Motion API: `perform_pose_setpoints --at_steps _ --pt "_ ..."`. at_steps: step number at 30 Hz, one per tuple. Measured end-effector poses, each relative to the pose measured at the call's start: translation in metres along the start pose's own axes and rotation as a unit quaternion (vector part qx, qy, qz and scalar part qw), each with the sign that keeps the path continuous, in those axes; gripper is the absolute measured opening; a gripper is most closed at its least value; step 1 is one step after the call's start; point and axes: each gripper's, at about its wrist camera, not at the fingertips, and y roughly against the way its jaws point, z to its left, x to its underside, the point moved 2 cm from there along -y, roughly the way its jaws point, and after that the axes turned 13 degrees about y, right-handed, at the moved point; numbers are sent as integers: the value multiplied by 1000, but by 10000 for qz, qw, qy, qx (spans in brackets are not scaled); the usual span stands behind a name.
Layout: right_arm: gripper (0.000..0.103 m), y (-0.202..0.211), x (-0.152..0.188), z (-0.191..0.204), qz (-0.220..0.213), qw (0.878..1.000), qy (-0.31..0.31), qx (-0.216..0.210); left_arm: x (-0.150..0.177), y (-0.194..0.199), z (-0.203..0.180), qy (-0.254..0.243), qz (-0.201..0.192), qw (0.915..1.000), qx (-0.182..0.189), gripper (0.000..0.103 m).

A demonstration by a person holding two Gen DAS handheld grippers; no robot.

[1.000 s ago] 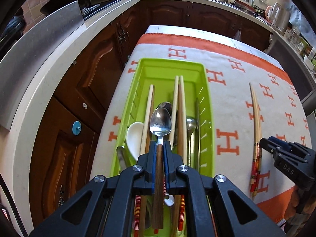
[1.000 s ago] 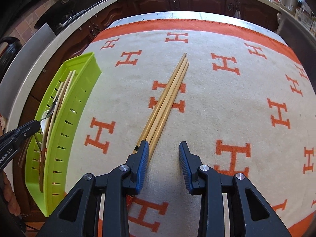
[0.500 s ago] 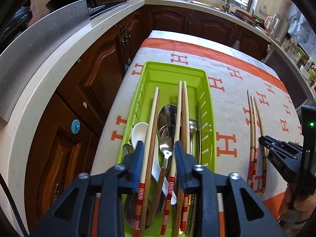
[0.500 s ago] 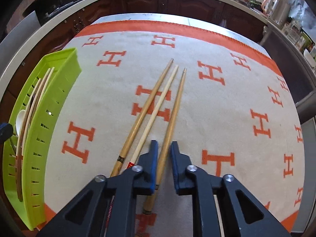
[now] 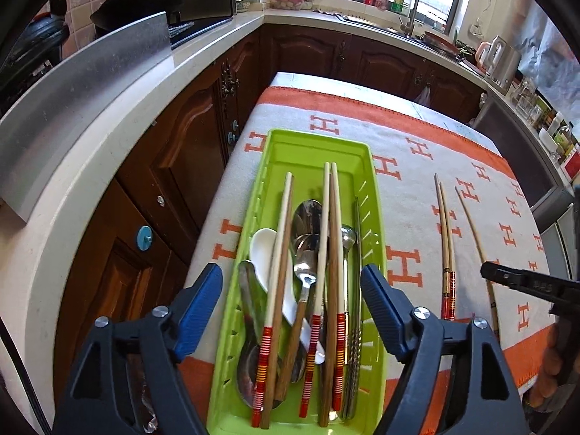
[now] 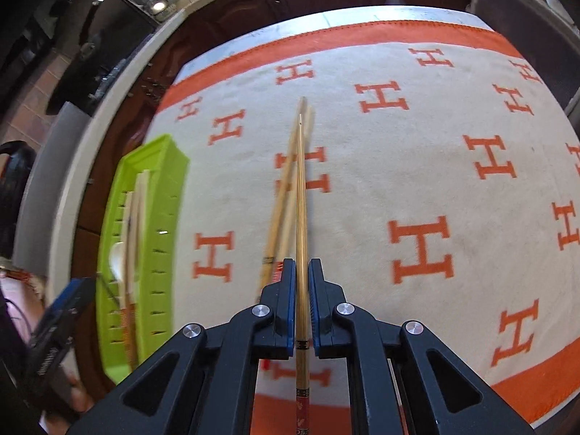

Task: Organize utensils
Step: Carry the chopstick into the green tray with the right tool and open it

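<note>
Chopstick (image 6: 300, 195) between right claw (image 6: 300, 272) pads.

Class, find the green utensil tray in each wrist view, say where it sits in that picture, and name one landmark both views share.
Left wrist view: the green utensil tray fills the lower centre, running up from between the jaws.
Right wrist view: the tray lies at the left edge, seen side-on.
Shared landmark: the pair of chopsticks lying on the H-patterned cloth.
</note>
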Motion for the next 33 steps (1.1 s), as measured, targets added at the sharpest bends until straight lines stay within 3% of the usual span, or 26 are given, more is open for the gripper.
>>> perform_pose_setpoints --at_steps 8,15,26,29,33 --pt "6 37 -15 75 -128 9959 649 -618 -6 20 15 27 -165 9998 -139 84" --pt "6 28 -30 137 40 9929 709 -949 -9 28 29 151 -207 9995 -207 85" --pt "9 -8 -35 174 331 9925 738 -913 -9 21 50 333 -110 9989 -316 85" --pt "22 -9 -31 173 345 9923 771 -901 -8 18 52 350 -64 9989 -315 85" --pt "25 -6 -27 172 275 9923 910 -794 -7 14 50 330 -24 9989 -316 85"
